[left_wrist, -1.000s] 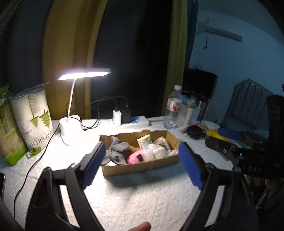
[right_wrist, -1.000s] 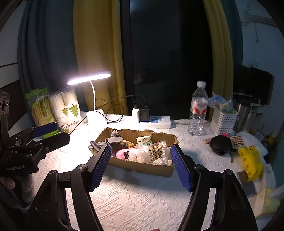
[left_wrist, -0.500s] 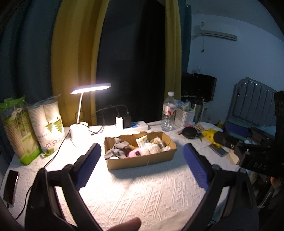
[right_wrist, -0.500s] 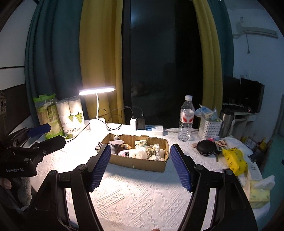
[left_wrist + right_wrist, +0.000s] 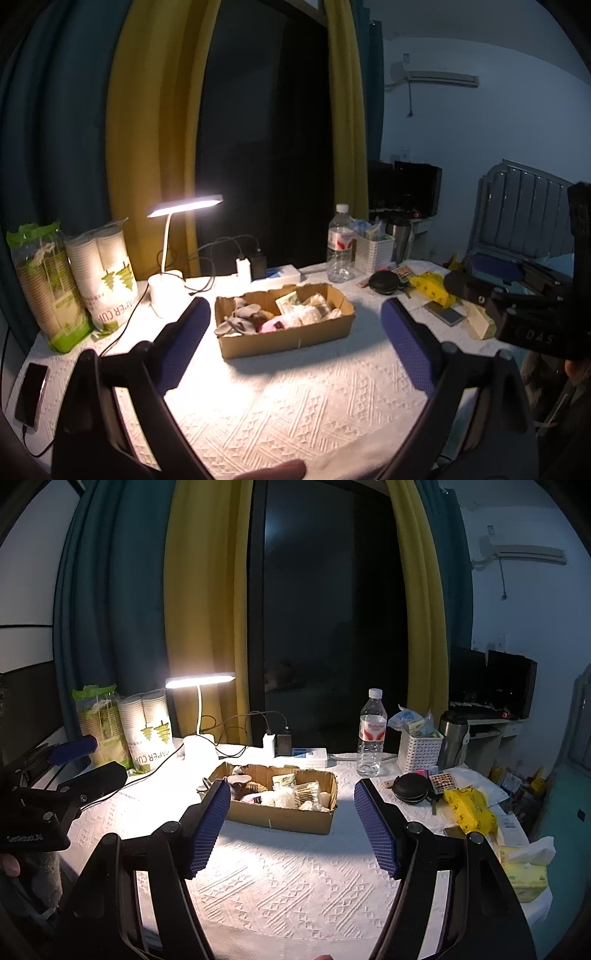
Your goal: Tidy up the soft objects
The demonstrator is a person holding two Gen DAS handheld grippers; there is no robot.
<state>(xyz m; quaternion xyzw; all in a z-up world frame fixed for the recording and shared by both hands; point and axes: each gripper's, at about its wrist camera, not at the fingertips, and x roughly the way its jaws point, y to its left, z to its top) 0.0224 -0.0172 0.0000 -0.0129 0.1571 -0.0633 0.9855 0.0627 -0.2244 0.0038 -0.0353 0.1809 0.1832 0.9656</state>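
Note:
A shallow cardboard box [image 5: 295, 338] [image 5: 288, 818] sits mid-table, filled with soft items: grey socks [image 5: 242, 317], a pink bundle [image 5: 275, 325] and pale packets [image 5: 295, 794]. My left gripper [image 5: 291, 339] is open and empty, held back from the box over the white cloth. My right gripper [image 5: 291, 819] is open and empty too, likewise short of the box. Each gripper shows at the other view's edge: the right one [image 5: 517, 295] and the left one [image 5: 74, 760].
A lit desk lamp [image 5: 173, 258], paper cup sleeves [image 5: 103, 273], a phone [image 5: 31, 393], a power strip [image 5: 306, 757], a water bottle [image 5: 371, 738], a white basket [image 5: 419, 749], a black pouch [image 5: 410, 788], yellow packs [image 5: 469, 810] and a tissue box [image 5: 524, 867] ring the table.
Both grippers have pulled back and up from the box, which now looks smaller and farther. Both stay open and empty.

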